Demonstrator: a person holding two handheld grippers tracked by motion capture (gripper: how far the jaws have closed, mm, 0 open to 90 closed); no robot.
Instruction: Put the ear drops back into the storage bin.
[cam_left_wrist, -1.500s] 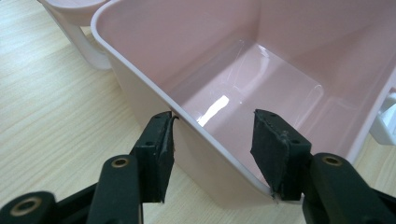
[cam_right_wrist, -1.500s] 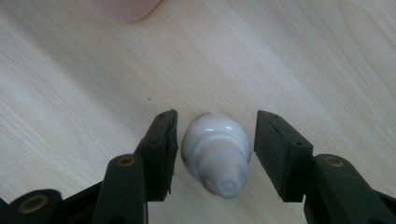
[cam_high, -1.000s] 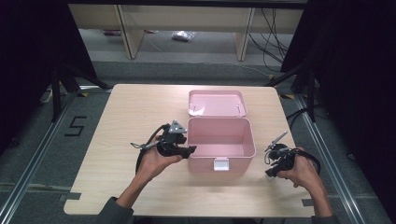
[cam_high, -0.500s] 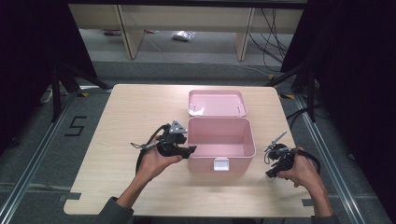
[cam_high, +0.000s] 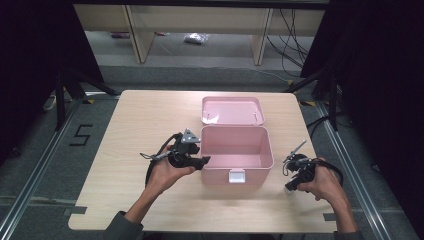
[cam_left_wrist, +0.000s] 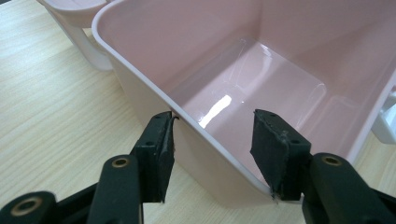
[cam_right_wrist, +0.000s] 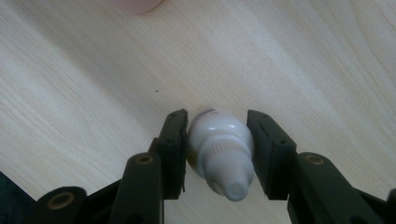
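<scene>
Left gripper (cam_high: 200, 161): held in the person's left hand (cam_high: 167, 172) at the left side of the pink box (cam_high: 237, 150); its tips meet the box's left wall in the high view.
Left gripper's jaws: in the left gripper view they straddle that wall's rim (cam_left_wrist: 154, 88), one pad outside the box, the other inside over the glossy floor. The outer pad sits right at the rim; the inner one stands apart from the wall, so the jaws are part-open and clamp nothing.
Pink box: open, upright, near the middle of the table (cam_high: 125, 150), with a white latch (cam_high: 236, 176) on its front wall. The left gripper view looks down into its bare inside.
Lid (cam_high: 231, 110): lies flat just behind the box, inner face up; whether the two touch I cannot tell.
Right gripper (cam_high: 290, 186): in the person's right hand (cam_high: 325, 182), right of the box and apart from it, low over the table.
Small white bottle (cam_right_wrist: 219, 149): the right gripper view shows it between the right gripper's jaws, capped nozzle toward the camera, above the wood. The left pad touches its body and the right pad is against its other side: a hold at medium width. In the high view the bottle is too small to make out.
</scene>
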